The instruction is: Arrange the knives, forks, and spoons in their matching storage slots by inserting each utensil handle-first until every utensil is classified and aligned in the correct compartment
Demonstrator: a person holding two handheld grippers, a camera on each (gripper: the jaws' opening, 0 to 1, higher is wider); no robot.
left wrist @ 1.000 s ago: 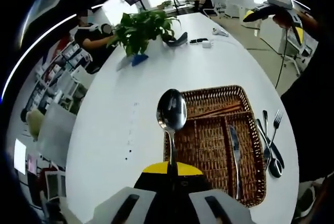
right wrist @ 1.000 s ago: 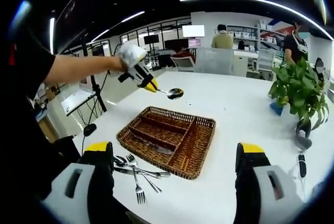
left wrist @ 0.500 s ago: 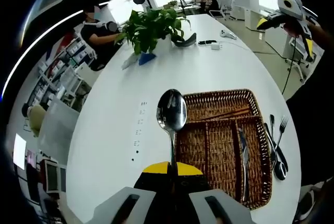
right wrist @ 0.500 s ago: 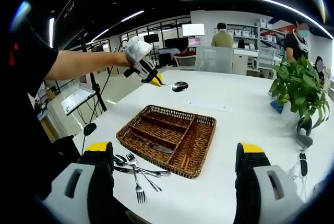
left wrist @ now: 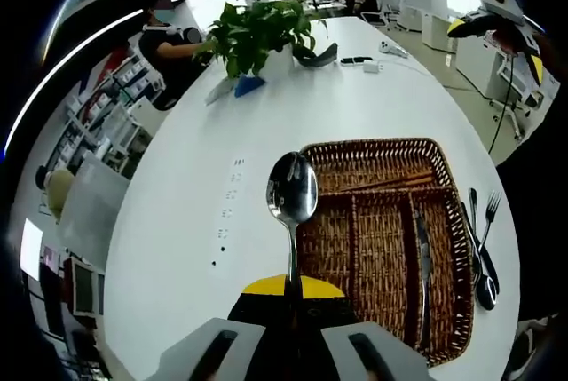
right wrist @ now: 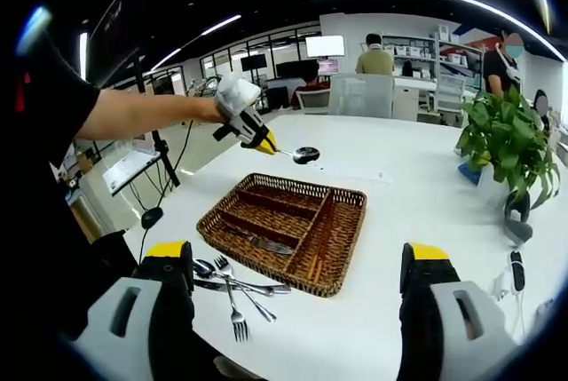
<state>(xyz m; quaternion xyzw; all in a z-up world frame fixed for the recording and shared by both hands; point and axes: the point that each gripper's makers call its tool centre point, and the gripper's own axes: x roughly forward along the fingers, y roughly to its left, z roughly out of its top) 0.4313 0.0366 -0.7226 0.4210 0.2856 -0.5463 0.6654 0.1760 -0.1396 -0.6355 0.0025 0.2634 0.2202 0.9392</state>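
Left gripper view: spoon (left wrist: 292, 193) clamped btwn jaws.

White table (right wrist: 417, 212) bearing a wicker tray (right wrist: 286, 232) at centre frame, loose cutlery (right wrist: 232, 290) beside it at lower left, and a potted plant (right wrist: 506, 146) at right.

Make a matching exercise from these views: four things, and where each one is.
Things:
1. spoon
2. knife
3. fork
4. potted plant

Places:
A. lying in a basket compartment
B. on the table, beside the basket
C. held in the left gripper
D. standing at the table's far side

Pairs: 1-C, 2-A, 3-B, 4-D
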